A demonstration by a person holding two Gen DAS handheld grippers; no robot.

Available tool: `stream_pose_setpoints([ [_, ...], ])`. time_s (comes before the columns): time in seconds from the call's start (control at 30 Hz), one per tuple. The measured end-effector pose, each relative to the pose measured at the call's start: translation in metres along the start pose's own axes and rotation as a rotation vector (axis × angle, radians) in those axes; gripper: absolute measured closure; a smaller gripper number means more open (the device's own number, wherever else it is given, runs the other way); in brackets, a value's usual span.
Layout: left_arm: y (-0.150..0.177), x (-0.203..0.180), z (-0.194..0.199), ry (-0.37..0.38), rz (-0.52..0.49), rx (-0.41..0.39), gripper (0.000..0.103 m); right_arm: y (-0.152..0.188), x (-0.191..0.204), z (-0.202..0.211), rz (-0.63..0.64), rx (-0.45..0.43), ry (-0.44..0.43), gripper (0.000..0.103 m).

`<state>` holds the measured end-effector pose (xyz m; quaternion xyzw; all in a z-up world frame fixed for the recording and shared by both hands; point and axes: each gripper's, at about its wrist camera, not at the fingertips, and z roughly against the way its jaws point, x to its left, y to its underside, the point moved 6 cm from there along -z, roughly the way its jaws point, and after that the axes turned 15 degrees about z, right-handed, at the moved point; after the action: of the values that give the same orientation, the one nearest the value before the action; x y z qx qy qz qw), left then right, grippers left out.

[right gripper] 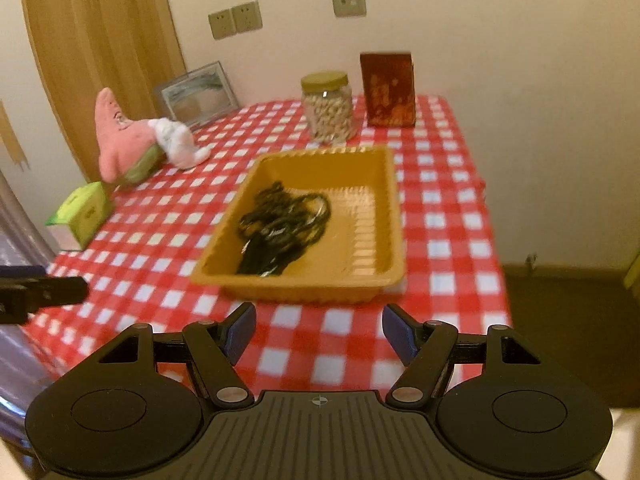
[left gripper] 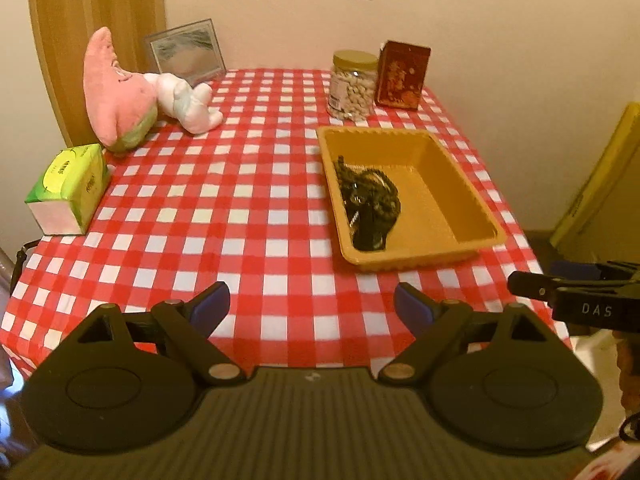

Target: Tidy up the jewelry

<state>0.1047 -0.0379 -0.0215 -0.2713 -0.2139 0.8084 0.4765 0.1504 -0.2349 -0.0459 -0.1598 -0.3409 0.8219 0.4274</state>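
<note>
A yellow tray [left gripper: 460, 184] stands on the red-and-white checked table at the right; it also shows in the right wrist view [right gripper: 384, 216]. A tangle of dark bead necklaces and bracelets [left gripper: 368, 196] lies in its left part, also seen from the right wrist [right gripper: 284, 224]. My left gripper [left gripper: 312, 312] is open and empty over the table's near edge, left of the tray. My right gripper [right gripper: 318, 332] is open and empty just in front of the tray's near wall; it shows at the right edge of the left wrist view [left gripper: 576, 296].
A pink plush star [left gripper: 120, 88], a picture frame [left gripper: 186, 50] and a green tissue box [left gripper: 70, 188] stand at the left. A jar of nuts [left gripper: 352, 86] and a red box [left gripper: 402, 74] stand behind the tray. The table's right edge [right gripper: 488, 216] drops off beside the tray.
</note>
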Motion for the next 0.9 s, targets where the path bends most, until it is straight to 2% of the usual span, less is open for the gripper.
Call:
stream_pose_setpoints([
  [0.43,0.026,0.019,0.008,0.022,-0.031,0.080,0.015,0.021,0.048,0.012,-0.042,0.088,-0.029,0.033],
  [0.9,0.038,0.029,0.020,0.048,-0.050,0.100,0.015,0.025,0.073,0.030,-0.045,0.069,-0.011,0.033],
])
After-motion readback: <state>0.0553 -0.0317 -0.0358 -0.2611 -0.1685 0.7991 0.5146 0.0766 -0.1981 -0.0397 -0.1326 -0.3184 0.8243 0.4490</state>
